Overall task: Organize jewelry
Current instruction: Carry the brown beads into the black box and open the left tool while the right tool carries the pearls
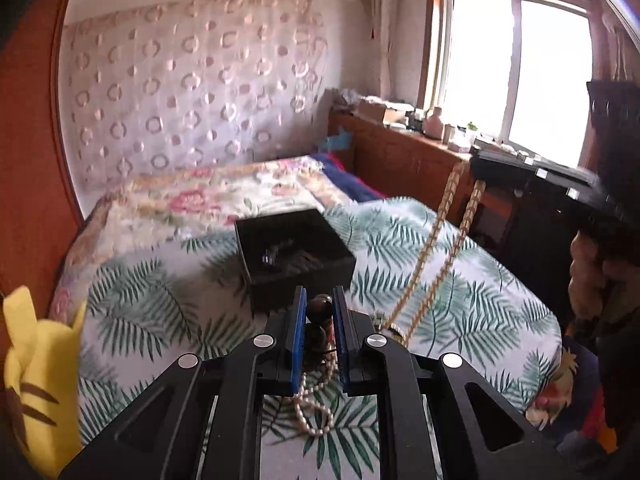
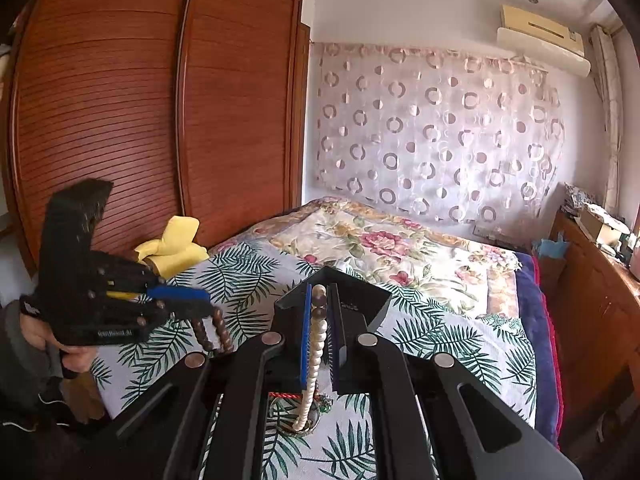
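- Between the jaws of the left gripper [image 1: 320,312], dark wooden beads [image 1: 320,308] sit clamped; a loose pearl strand [image 1: 316,404] lies on the bedspread [image 1: 160,320] just below and could snag and be dragged along.
- The right gripper [image 2: 319,300] is clenched on a pale bead necklace [image 2: 314,344] that hangs down from its jaws; swinging could tangle it with the pile beneath.
- The black box [image 1: 292,256] sits just ahead of the left jaws, open and within reach.

Three bead strands: dark [image 1: 320,314], cream [image 2: 316,344], pearl [image 1: 316,404]; one black box [image 1: 294,256].
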Demonstrator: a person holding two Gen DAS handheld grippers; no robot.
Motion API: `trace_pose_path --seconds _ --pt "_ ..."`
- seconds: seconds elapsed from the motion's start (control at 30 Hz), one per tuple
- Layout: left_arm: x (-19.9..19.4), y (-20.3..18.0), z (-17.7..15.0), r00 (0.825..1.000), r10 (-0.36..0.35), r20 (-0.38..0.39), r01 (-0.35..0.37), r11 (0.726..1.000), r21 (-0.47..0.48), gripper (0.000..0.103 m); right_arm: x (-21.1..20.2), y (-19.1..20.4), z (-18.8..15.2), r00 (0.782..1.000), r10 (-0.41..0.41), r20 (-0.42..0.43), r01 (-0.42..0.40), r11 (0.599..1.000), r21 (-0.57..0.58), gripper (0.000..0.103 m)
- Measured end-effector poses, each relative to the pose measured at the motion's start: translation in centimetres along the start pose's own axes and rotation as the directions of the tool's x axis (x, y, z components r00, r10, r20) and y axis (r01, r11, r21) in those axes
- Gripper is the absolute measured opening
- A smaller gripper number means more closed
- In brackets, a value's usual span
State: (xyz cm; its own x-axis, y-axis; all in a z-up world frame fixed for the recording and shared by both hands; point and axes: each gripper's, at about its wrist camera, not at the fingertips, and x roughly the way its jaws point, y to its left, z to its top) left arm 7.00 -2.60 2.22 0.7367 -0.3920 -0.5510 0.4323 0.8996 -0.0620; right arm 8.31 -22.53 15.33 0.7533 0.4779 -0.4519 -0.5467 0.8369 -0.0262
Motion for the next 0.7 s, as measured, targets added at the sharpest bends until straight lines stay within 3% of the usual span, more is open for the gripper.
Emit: trace_pose_path --seconds 0.33,0.7 --pt "0.1 0.9 3.2 0.998 0.037 0.049 -0.037 0.999 0.002 0.012 1.1 -1.0 1.7 1.0 -0.018 0.02 0.018 1.0 0.004 0.008" --pt "3.6 2.6 6.3 0.997 0.059 0.055 -0.058 0.998 -0.013 0.012 3.3 -2.4 7.3 0.996 -0.043 0.083 0.044 0.999 -0.013 0.008"
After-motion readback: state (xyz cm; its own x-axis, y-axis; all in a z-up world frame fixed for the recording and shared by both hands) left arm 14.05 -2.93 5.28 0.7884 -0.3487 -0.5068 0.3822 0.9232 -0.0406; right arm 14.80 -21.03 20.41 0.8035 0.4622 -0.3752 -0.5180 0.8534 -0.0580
